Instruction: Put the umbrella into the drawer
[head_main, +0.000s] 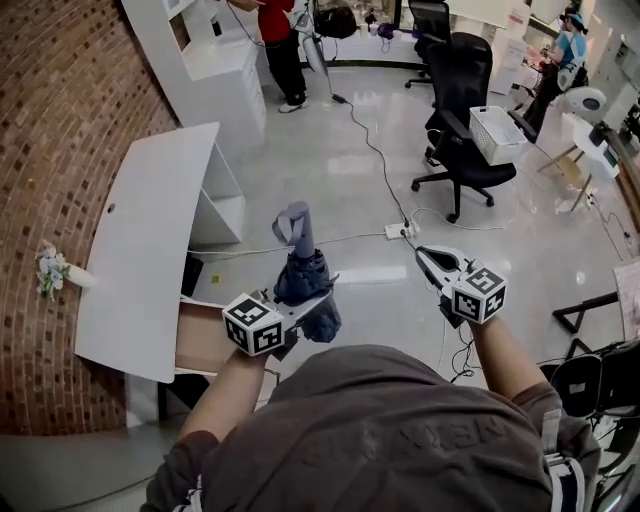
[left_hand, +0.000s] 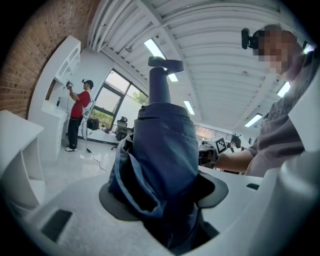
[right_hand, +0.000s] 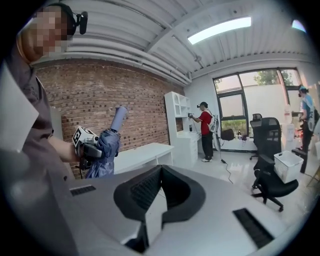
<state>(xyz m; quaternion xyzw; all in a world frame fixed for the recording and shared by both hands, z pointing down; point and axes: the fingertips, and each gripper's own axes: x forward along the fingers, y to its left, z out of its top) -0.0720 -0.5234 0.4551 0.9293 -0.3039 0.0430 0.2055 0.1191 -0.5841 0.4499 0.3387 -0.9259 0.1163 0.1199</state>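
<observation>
At the left stands a white desk (head_main: 140, 260), and under its near edge the drawer (head_main: 200, 340) is pulled out, with its brown inside open to the top. Just right of the drawer, in the air above the floor (head_main: 350, 170), the left gripper (head_main: 305, 305) holds the folded blue umbrella (head_main: 302, 272) upright, with the handle (head_main: 297, 225) on top. Its fingers (left_hand: 117, 200) stand rather wide and press on the thick cloth from both sides, near the lower end. I think the step in hand is to bring the umbrella over the drawer. To do it well, the person should turn the umbrella from upright to lying, along the long side of the drawer, and lower it until it rests on the bottom before letting go. The cloth is soft and loose, so it may slip in the grip or catch on the front edge of the drawer; a slow descent seems wise. At the right, well apart from the umbrella, the right gripper (head_main: 432, 262) is in the air with its fingers (right_hand: 140, 192) closed together, and nothing is between them.
</observation>
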